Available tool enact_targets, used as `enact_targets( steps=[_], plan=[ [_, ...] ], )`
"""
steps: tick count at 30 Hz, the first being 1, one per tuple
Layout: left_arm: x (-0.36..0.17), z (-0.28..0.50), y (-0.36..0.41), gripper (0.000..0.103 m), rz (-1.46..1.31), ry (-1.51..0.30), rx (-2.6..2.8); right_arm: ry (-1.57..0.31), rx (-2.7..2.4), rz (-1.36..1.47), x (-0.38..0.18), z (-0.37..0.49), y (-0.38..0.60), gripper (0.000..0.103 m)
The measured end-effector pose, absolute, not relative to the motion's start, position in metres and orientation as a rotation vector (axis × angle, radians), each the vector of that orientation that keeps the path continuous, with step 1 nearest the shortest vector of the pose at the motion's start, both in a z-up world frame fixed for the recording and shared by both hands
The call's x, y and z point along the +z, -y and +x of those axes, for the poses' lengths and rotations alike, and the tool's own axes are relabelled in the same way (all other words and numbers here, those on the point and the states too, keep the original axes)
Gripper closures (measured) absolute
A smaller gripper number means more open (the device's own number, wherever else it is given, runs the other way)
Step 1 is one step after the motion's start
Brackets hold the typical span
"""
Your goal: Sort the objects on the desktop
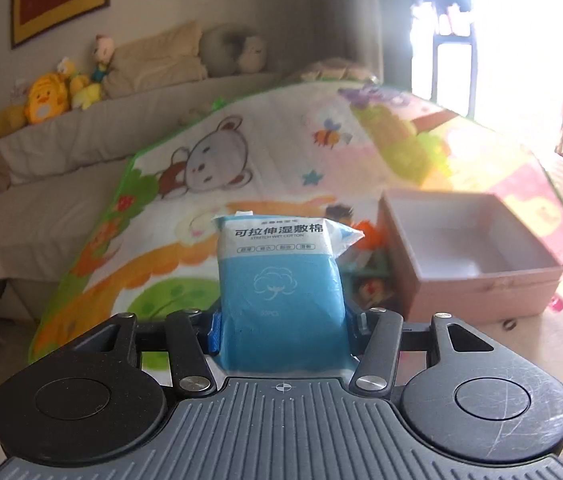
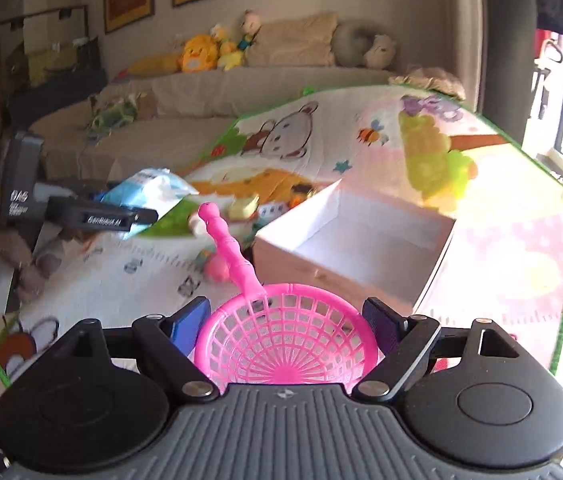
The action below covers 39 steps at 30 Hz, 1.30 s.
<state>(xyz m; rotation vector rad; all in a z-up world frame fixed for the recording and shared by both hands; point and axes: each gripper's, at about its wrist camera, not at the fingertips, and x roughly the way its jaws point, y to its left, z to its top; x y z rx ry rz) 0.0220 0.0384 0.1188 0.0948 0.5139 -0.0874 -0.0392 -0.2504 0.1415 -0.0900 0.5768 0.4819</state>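
Observation:
My left gripper (image 1: 281, 322) is shut on a blue and white pack of wet cotton pads (image 1: 279, 280) and holds it upright above the cartoon play mat (image 1: 153, 264). It also shows from the side in the right wrist view (image 2: 137, 216), with the pack (image 2: 149, 190) in it. My right gripper (image 2: 287, 320) is shut on the bowl of a pink plastic strainer scoop (image 2: 285, 344), whose handle (image 2: 227, 242) points up and left. An open pink box (image 1: 477, 256) with a white inside stands on the mat ahead and to the right; it also shows in the right wrist view (image 2: 357, 240).
Small toys lie on the mat left of the box: a pink ball (image 2: 217, 270), a yellow piece (image 2: 243, 208), a small bottle (image 2: 197, 226). A beige sofa (image 2: 185, 120) with plush toys (image 2: 201, 54) stands behind. A bright window is at the right.

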Motion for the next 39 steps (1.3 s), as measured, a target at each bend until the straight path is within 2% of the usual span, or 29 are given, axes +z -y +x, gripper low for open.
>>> enact_targets(
  steps=[4, 7, 9, 11, 15, 20, 26, 30, 34, 35, 38, 39],
  plan=[
    [0.153, 0.048, 0.009, 0.045, 0.108, -0.418, -0.216, -0.492, 0.371, 0.029, 0.178, -0.006, 0.272, 0.019],
    [0.151, 0.084, 0.045, 0.044, 0.092, -0.423, -0.292, -0.494, 0.308, 0.136, 0.189, 0.033, 0.283, 0.019],
    [0.138, 0.112, 0.062, 0.037, 0.059, -0.475, -0.351, -0.515, 0.275, 0.183, 0.189, 0.06, 0.285, 0.019],
    [0.121, 0.125, 0.067, 0.02, 0.04, -0.508, -0.344, -0.551, 0.248, 0.21, 0.182, 0.085, 0.283, 0.019],
    [0.092, 0.109, 0.048, 0.009, 0.073, -0.526, -0.308, -0.634, 0.203, 0.245, 0.154, 0.121, 0.277, 0.019],
    [0.059, 0.077, 0.004, 0.006, 0.079, -0.59, -0.229, -0.772, 0.108, 0.336, 0.106, 0.15, 0.272, 0.019],
    [0.03, 0.049, -0.037, 0.003, 0.016, -0.686, -0.16, -0.771, 0.103, 0.357, 0.09, 0.149, 0.271, 0.012],
    [0.021, 0.033, -0.05, 0.002, 0.011, -0.689, -0.131, -0.69, 0.114, 0.248, 0.103, 0.128, 0.259, 0.012],
    [0.016, 0.022, -0.062, 0.001, 0.025, -0.658, -0.054, -0.57, 0.239, -0.069, 0.106, 0.083, 0.197, 0.012],
    [0.016, 0.021, -0.067, 0.001, 0.019, -0.651, -0.027, -0.551, 0.278, -0.149, 0.102, 0.074, 0.179, 0.014],
    [0.023, 0.021, -0.088, 0.001, -0.026, -0.622, 0.045, -0.54, 0.416, -0.326, 0.08, 0.052, 0.12, 0.032],
    [0.025, 0.02, -0.095, 0.001, -0.038, -0.61, 0.056, -0.543, 0.46, -0.363, 0.071, 0.049, 0.103, 0.035]
  ],
)
